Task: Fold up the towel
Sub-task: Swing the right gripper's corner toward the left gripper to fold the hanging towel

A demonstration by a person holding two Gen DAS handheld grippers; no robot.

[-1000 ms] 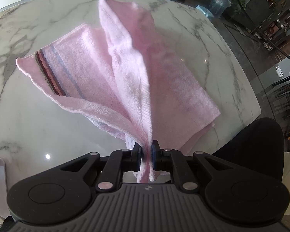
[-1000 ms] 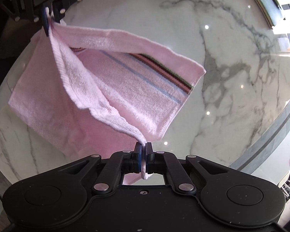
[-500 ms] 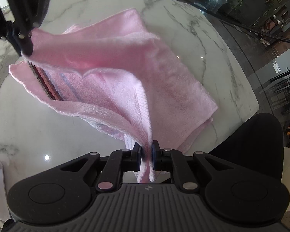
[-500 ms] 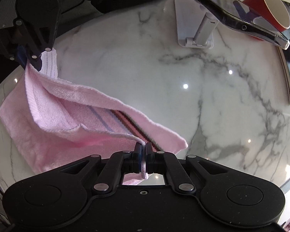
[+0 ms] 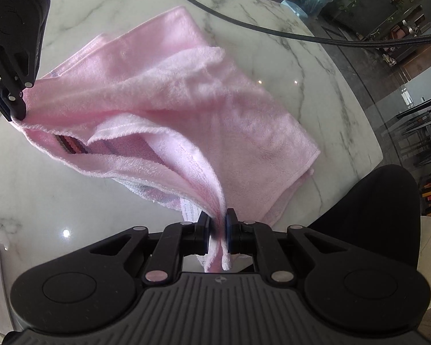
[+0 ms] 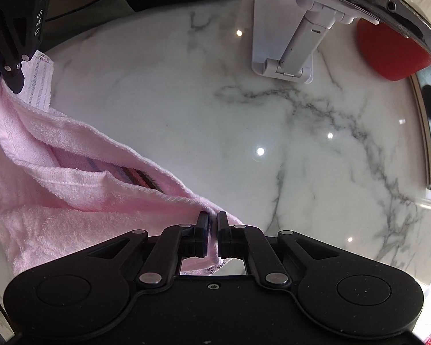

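Note:
A pink towel [image 5: 215, 109] with a dark striped band lies half folded on the white marble table [image 5: 43, 201]. My left gripper [image 5: 217, 221] is shut on one corner at the near edge and holds it just above the table. My right gripper [image 6: 212, 221] points down at the opposite corner [image 6: 186, 201]; its jaws are opening, with the corner still between them and a thin dark gap beside it. In the left wrist view the right gripper [image 5: 15, 109] is at the far left on the towel's end. The right wrist view has the left gripper [image 6: 13, 83] at its upper left.
A white phone stand [image 6: 284, 43] carrying a phone [image 6: 344, 0] stands on the table beyond the towel, with a red cup [image 6: 388, 51] behind it. A black cable [image 5: 273, 30] hangs across the far side. A black chair back [image 5: 373, 201] is by the table's edge.
The right gripper has swung over and come down with its corner, laying the top layer across the striped end. Its jaws have parted slightly. The left gripper has stayed put.

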